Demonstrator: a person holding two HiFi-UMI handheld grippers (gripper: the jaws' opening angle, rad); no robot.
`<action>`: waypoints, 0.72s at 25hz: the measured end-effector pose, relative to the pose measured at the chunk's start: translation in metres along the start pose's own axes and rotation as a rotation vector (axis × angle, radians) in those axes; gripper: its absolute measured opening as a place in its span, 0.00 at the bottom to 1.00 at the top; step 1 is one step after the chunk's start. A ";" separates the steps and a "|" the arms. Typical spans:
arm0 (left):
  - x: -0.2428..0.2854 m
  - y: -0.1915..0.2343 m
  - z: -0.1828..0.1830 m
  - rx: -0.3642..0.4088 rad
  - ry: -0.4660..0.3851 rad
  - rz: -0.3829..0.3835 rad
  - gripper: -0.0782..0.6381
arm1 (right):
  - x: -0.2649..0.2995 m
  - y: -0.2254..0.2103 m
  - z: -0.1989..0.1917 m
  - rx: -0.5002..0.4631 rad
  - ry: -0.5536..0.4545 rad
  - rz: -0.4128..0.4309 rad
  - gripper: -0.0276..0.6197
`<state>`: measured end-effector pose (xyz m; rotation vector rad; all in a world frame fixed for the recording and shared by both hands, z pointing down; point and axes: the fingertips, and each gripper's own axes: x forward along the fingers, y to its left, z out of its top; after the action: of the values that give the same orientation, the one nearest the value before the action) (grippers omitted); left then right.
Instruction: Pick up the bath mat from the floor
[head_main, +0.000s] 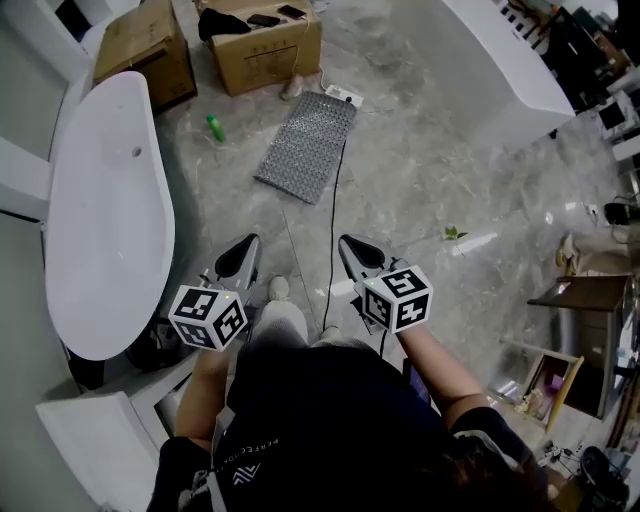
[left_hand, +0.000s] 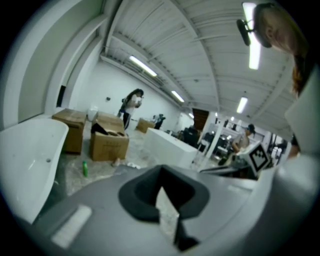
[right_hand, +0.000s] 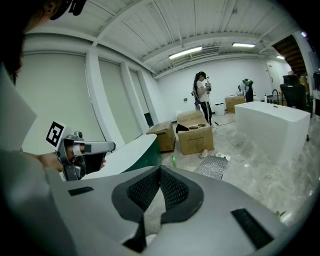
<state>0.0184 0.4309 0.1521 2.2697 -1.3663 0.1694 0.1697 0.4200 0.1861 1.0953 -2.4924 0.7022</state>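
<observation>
Bath mat (head_main: 307, 146): flat on floor (head_main: 420, 190) | left gripper (head_main: 250, 240), right gripper (head_main: 346, 241): closed, empty

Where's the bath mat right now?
In the head view the bath mat lies on the floor at top middle, just below the open cardboard box, with the green bottle to its left.

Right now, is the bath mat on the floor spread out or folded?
Spread out. The bath mat lies flat on the floor as one full grey rectangle, no fold or rolled edge visible.
</observation>
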 end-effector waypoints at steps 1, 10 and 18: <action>0.004 0.008 0.002 0.003 0.010 -0.010 0.12 | 0.010 0.001 0.004 0.003 0.005 0.000 0.04; 0.041 0.084 0.018 -0.004 0.091 -0.062 0.12 | 0.096 0.007 0.031 0.009 0.050 -0.015 0.04; 0.070 0.138 0.018 -0.024 0.166 -0.089 0.12 | 0.135 -0.016 0.048 0.028 0.082 -0.095 0.04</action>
<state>-0.0682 0.3133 0.2075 2.2367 -1.1740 0.3029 0.0894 0.3041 0.2153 1.1624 -2.3528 0.7414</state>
